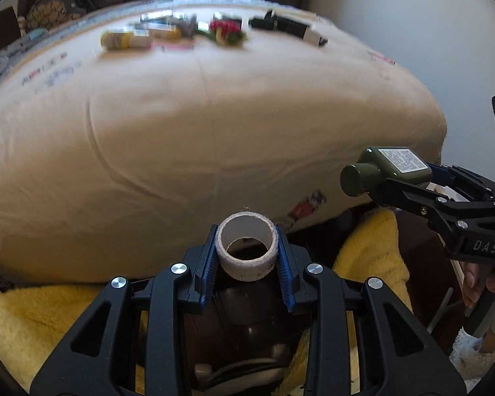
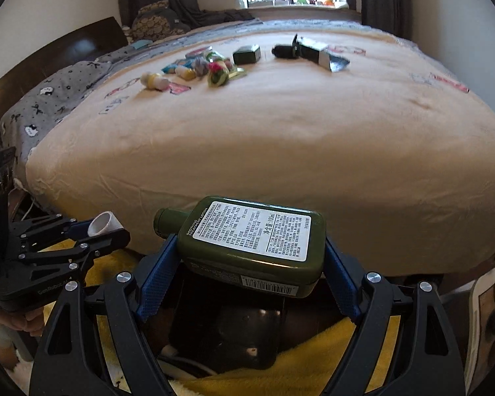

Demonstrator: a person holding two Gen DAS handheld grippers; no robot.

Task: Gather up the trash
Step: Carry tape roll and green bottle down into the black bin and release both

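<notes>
Both grippers loaded at the bed's foot edge

Left gripper (image 1: 247, 257) fingers clamp a white tape roll (image 1: 246, 247); right gripper (image 2: 249, 257) fingers clamp a green lotion bottle (image 2: 247, 234), beyond the bed (image 2: 280, 125) edge, over a yellow blanket (image 1: 33, 323).

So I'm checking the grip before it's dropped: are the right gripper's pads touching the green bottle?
Touching. The right wrist view shows both blue pads pressed against the sides of the green bottle, which the right gripper holds clear of the bed.
</notes>
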